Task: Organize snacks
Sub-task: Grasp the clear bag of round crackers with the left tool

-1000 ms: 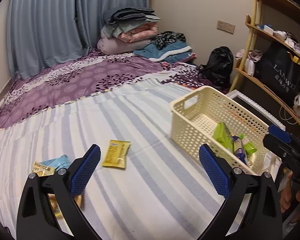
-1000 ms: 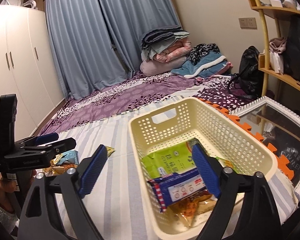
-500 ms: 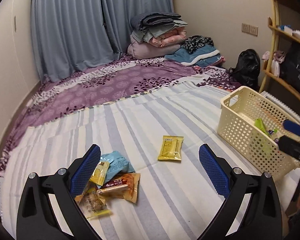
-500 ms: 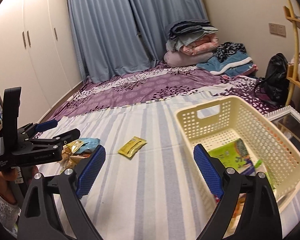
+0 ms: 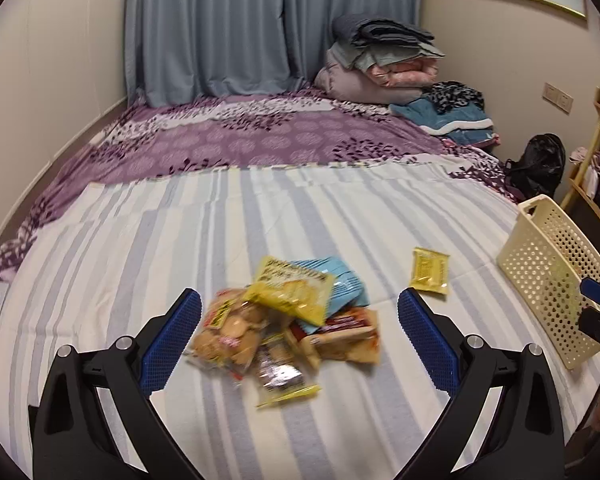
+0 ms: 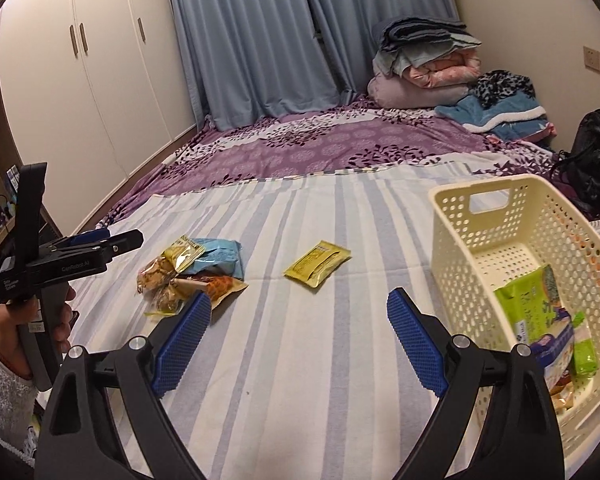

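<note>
I hold two claws, both spread wide and gripping nothing. My left claw [image 5: 300, 334] hangs over the snack pile [image 5: 288, 320], which lies on the striped sheet [image 5: 180, 240] between its blue pads without touching them. My right claw [image 6: 300, 340] frames bare sheet, with the pile to its far left and the basket [image 6: 452, 248] to its right.

Counting the loose snacks: the pile holds about five packets, though blur and overlap keep me from being sure. I can tell a yellow bag [image 5: 292, 290], a pale blue bag [image 5: 346, 280] under it, a clear biscuit pack [image 5: 228, 334] at the left, an orange-brown pack [image 5: 352, 334] at the right, and a small foil pack [image 5: 280, 376] nearest me. One single yellow sachet [image 5: 430, 274] lies apart, between pile and basket. There is one basket, cream and perforated, standing on the sheet at the right.

The left view shows only the basket's outer wall and a corner of my right claw at the right edge. The right view looks into the basket: a large green packet [image 6: 528, 304], a blue-edged pack [image 6: 548, 350] under it, a small green pack [image 6: 584, 354] and something orange at the near end, partly hidden. It also shows my left hand [image 6: 28, 320] around the left claw's handle, a fuzzy white sleeve [image 6: 0, 392], and a white wardrobe [image 6: 80, 80] at far left.
</note>
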Demonstrator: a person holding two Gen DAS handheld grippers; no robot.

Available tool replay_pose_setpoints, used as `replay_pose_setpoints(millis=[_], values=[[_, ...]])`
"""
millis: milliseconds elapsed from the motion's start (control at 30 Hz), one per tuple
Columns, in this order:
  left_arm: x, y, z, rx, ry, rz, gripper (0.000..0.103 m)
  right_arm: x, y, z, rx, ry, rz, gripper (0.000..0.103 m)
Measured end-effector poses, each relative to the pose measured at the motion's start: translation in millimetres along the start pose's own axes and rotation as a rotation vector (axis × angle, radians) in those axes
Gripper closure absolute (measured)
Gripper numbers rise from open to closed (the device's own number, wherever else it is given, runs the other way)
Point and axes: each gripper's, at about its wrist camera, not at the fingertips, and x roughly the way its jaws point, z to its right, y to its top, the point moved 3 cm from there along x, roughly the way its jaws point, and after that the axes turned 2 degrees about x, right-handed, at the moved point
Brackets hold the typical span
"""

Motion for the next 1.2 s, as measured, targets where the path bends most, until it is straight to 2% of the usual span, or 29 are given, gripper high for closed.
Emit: replay_pose_setpoints(millis=[167,300,700,767,833,1033,1100,1167,1200], values=[[20,-15,-36,-0.060,-0.017,-0.045,0.003,7,-3,-7,-0.020,0.006,-0.022,0.014],[43,-26,-53,-0.070,-0.025,-0.098,0.003,11,-5,-10,-0.026,0.006,-0.038,0.014],[101,-36,-61,0.009,-0.082,-0.170,0.003,24,-12,-16,-0.036,-0.002,-0.082,0.014],[111,-38,-66,-0.003,-0.074,-0.196,0.003,26,-14,-16,-0.035,-0.004,-0.090,0.014],[122,-41,-72,-0.010,-0.031,-0.234,0.003,30,-15,-15,-0.034,-0.005,-0.098,0.014],[137,-43,-77,-0.036,-0.042,-0.268,0.004,40,-18,-17,-0.038,-0.001,-0.121,0.014],[138,-43,-76,-0.026,-0.026,-0.263,0.008,43,-19,-17,-0.039,0.001,-0.127,0.014],[138,-43,-75,0.002,0.017,-0.256,0.026,47,-20,-18,-0.040,0.003,-0.134,0.014],[138,-42,-75,0.006,0.026,-0.253,0.030,49,-21,-19,-0.041,0.005,-0.138,0.014]])
